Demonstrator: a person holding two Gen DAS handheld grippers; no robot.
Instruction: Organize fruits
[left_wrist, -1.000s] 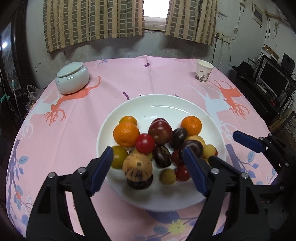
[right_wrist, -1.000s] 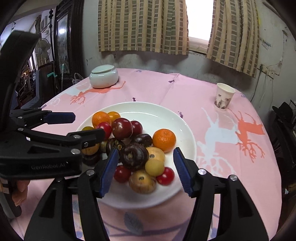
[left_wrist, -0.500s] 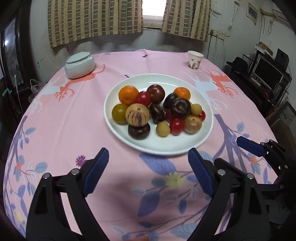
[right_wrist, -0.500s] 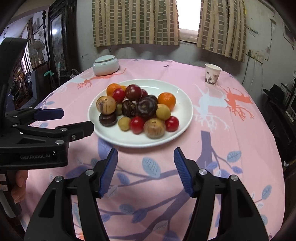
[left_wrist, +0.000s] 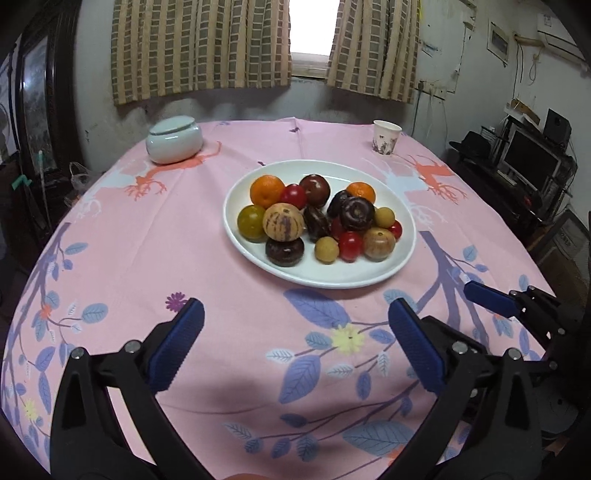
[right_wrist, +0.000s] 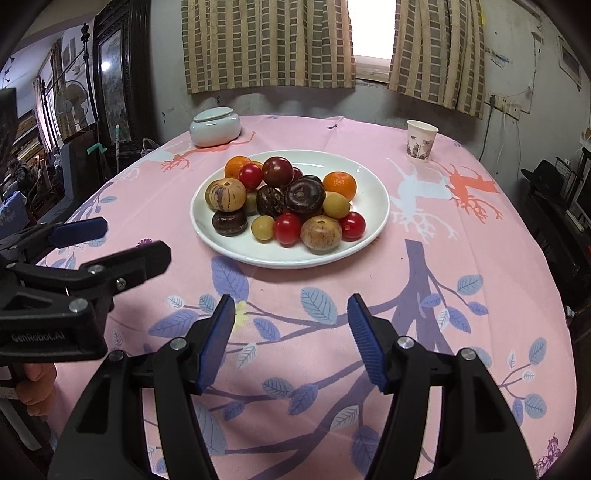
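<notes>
A white plate (left_wrist: 369, 275) (right_wrist: 354, 243) in the middle of the pink tablecloth holds several fruits in a pile: oranges (left_wrist: 266, 190), red tomatoes (right_wrist: 287, 229), dark purple fruits (right_wrist: 304, 197), a striped tan melon (left_wrist: 283, 222) and small yellow fruits (left_wrist: 326, 250). My left gripper (left_wrist: 295, 347) is open and empty, over the cloth well short of the plate. My right gripper (right_wrist: 291, 339) is open and empty, also near the front edge. The left gripper shows at the left in the right wrist view (right_wrist: 110, 243).
A pale lidded ceramic jar (left_wrist: 174, 139) stands at the back left of the table. A paper cup (left_wrist: 386, 137) stands at the back right. Shelves with a monitor (left_wrist: 532, 158) are to the right of the table; dark furniture stands to the left.
Both grippers have pulled back from over the plate toward the table's front edge and risen. The fruits lie as they did. Both stay open and empty.
</notes>
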